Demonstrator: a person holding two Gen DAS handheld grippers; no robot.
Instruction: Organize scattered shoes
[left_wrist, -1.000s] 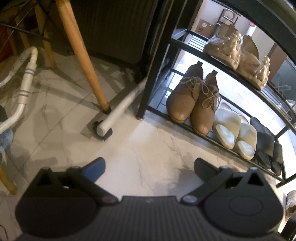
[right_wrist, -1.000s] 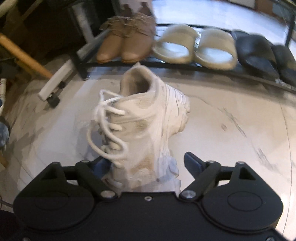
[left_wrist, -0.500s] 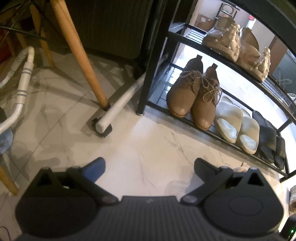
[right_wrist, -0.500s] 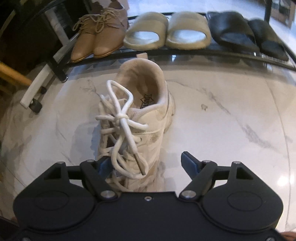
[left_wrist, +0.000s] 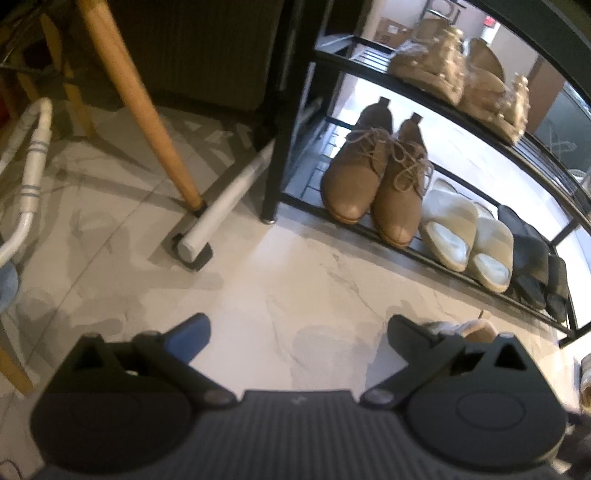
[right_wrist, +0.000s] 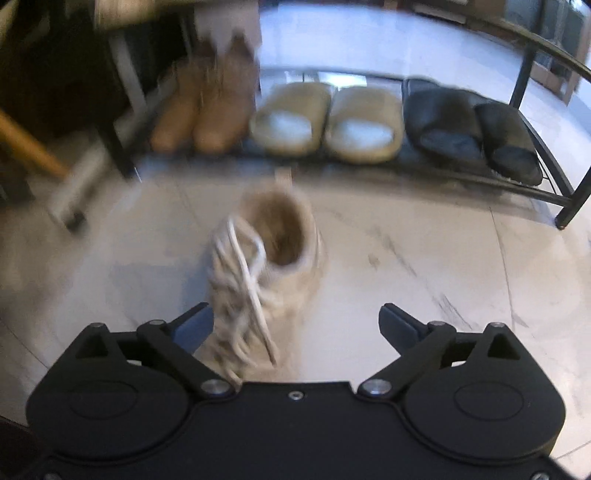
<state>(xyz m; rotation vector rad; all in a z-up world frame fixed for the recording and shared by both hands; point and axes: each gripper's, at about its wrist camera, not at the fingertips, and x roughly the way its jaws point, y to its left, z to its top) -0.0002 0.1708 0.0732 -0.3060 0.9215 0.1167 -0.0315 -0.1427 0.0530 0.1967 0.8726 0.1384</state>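
white sneaker (right_wrist: 266, 280): lower middle, on the floor; soft, light, loose laces; best held by the firm heel rim
right gripper (right_wrist: 295, 325): jaws just opened wide, pressing nothing
left gripper (left_wrist: 299, 332): jaws apart, empty

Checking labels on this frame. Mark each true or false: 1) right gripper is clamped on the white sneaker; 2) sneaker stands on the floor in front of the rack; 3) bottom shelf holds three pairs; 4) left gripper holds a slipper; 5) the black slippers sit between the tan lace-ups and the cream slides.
1) False. The right gripper has just been opening; its jaws stand wide and the white sneaker sits free between them.
2) True. It is upright on the marble floor, before the shoe rack.
3) True: tan lace-ups, cream slides, black slippers.
4) False. The left gripper is open and empty.
5) False. The cream slides are in the middle.
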